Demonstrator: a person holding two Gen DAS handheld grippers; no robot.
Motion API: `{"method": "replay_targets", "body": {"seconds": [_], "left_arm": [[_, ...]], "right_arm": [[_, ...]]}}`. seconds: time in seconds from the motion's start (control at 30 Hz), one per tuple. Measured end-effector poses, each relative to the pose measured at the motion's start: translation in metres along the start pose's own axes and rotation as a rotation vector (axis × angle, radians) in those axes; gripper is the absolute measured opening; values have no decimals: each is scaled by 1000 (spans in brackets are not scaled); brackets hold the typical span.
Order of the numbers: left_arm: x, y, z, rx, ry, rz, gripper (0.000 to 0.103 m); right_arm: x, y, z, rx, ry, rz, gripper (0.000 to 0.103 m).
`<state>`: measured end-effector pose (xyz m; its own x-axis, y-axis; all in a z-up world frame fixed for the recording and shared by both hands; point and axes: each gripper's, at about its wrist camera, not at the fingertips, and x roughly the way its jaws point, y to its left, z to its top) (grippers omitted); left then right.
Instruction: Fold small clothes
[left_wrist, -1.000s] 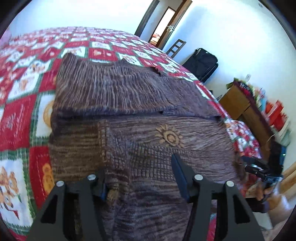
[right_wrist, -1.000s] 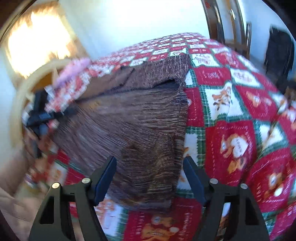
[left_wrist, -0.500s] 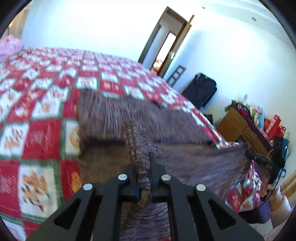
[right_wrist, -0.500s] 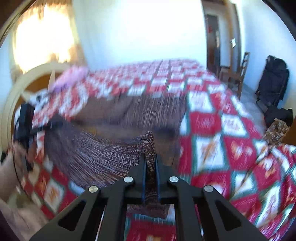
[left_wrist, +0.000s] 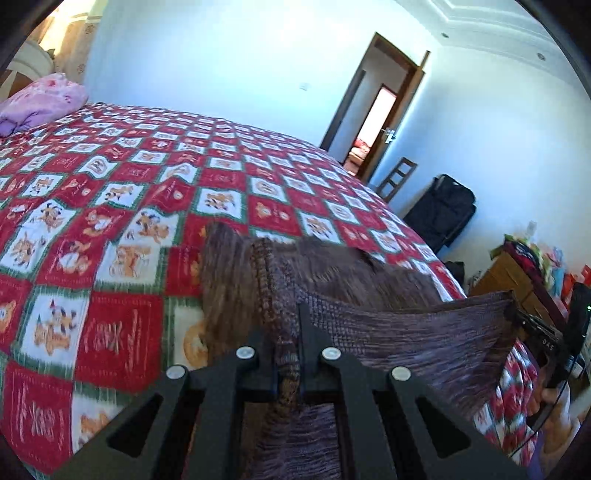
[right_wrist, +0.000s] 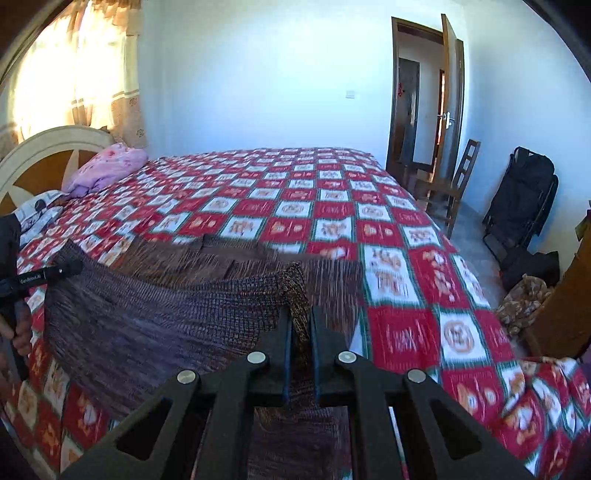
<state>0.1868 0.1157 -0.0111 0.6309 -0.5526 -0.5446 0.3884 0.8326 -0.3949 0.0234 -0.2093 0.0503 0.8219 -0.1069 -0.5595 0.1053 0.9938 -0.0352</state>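
Brown knit fills the left wrist view: the left gripper (left_wrist: 286, 354) is clamped on a bunched corner of the brown knitted garment (left_wrist: 406, 332), which rises between its closed jaws and stretches taut to the right, where the right gripper (left_wrist: 532, 325) pinches the opposite corner. Beyond the fingers, the rest of the garment lies on the red patchwork bedspread (left_wrist: 122, 206); a pink pillow (left_wrist: 40, 103) sits far ahead to the left. From the right wrist view, the right gripper (right_wrist: 299, 328) is likewise clenched on a raised corner, the hem sagging leftward to the left gripper (right_wrist: 55, 271), with the person's hand (right_wrist: 18, 328) just below it at the frame edge. Judgement: the step in hand is carrying the near hem forward for a fold; it is done well by keeping both corners level and the hem taut, laying it square onto the far edge before letting go. Hard to make out: the garment's far portion is smeared by motion, its type and sleeves are unclear, and the part hanging below both grippers is cut off by the fingers and the frame.
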Motion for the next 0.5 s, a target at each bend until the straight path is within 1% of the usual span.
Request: {"method": "replay_targets", "body": {"seconds": [0.13,0.27,0.4,0.5], "left_arm": [[22,5,28,-27,-7,31,7],[51,17,52,-77,-5,43,7],[82,25,67,-89,1,77,7],[107,31,69,-102,21,112,7]], "right_arm": [[27,-9,33,48,-23,16,8],[76,-22,61,83,-11,7,8],[127,-31,73,117,15,-2,8],[161,-35,70,122,44,-30,8]]}}
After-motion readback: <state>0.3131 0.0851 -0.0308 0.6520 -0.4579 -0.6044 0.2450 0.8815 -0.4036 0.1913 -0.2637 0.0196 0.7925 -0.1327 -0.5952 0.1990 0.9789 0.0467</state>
